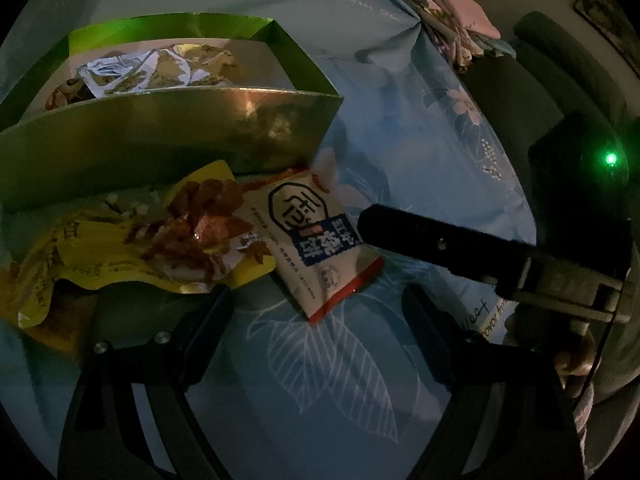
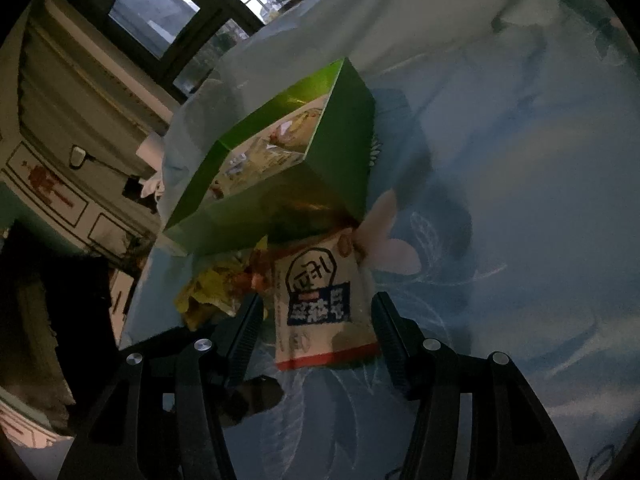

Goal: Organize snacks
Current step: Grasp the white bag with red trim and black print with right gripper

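A white snack packet (image 2: 320,300) with a blue label lies flat on the floral sheet, just in front of the green box (image 2: 344,140). My right gripper (image 2: 316,316) is open and straddles the packet, whose left edge stands clear of the pad. In the left wrist view one right finger (image 1: 420,236) reaches the white packet (image 1: 308,240) from the right. My left gripper (image 1: 316,300) is open wide, with the packet's near corner between its tips, untouched. A yellow packet (image 1: 120,248) of reddish snacks lies to the left, partly under the white one. The green box (image 1: 168,136) holds several packets.
The pale blue floral sheet (image 1: 400,128) covers the surface. Folded pink cloth (image 1: 456,16) lies at its far right edge. In the right wrist view the sheet's edge drops at the left towards a cabinet (image 2: 60,184) and a window (image 2: 160,12).
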A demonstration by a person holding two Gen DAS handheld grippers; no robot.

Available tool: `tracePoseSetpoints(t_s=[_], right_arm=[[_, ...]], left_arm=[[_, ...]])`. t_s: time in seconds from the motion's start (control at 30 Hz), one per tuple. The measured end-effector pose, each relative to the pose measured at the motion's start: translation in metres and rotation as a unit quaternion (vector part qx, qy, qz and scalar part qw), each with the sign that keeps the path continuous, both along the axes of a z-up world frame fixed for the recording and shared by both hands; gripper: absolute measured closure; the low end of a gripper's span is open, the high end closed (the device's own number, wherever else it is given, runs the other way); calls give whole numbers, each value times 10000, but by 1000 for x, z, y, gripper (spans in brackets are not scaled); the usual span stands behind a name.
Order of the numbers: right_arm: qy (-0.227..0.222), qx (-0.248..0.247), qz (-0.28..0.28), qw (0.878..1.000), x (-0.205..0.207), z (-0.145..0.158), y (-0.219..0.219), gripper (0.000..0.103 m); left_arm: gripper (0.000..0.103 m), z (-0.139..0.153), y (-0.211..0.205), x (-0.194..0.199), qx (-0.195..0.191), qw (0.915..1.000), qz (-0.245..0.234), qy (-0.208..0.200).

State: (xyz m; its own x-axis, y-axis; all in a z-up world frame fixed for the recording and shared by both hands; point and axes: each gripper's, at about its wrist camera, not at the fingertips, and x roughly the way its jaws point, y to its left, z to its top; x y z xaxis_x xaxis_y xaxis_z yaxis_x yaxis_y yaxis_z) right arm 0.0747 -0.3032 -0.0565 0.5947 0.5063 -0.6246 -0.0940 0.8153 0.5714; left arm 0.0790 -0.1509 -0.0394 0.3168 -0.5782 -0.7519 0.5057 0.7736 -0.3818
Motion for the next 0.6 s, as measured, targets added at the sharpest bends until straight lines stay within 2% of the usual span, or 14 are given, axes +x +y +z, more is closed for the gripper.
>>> tracePoseSetpoints(t_s=[0.27,0.4,0.6], right_arm=[[25,26,99,9999,6,0,2,46],[29,154,133,9998,6,-2,2,46],[42,159,157,9997,7,-2,2,46]], left_arm=[[23,-2,-3,-1,-86,9999,-64,67],[23,-1,-3,-3,-208,9996,-130,103],[23,-3,-10,4,-150,9997,-120,146]])
